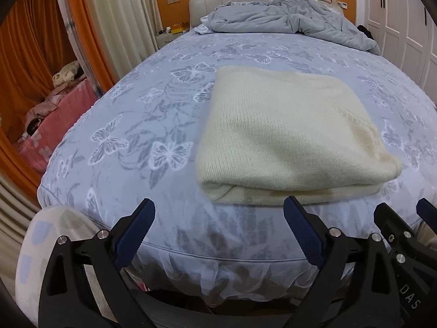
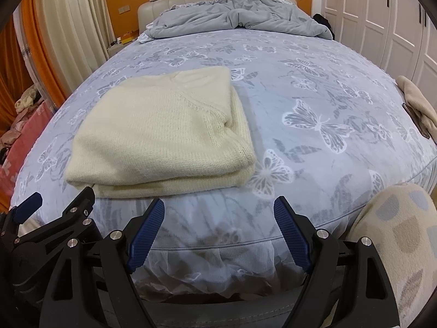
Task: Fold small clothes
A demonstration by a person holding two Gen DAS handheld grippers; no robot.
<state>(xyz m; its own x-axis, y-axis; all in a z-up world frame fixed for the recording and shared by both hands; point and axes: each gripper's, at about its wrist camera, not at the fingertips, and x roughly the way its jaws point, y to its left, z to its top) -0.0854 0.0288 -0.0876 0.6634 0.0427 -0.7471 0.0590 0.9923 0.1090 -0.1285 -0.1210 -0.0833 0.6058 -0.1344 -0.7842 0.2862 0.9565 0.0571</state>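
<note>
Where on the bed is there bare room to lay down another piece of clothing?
Widest free patch: the butterfly sheet right of the folded cream sweater, up to the beige cloth at the right edge. Also a strip left of the sweater, and a band between it and the rumpled grey duvet, which crowds the headboard end.

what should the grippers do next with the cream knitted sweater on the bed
Probably nothing more than pull back: the cream knitted sweater already lies folded in a neat rectangle on the butterfly-print bedspread, and the left gripper and right gripper both hang open, clear of it.
</note>
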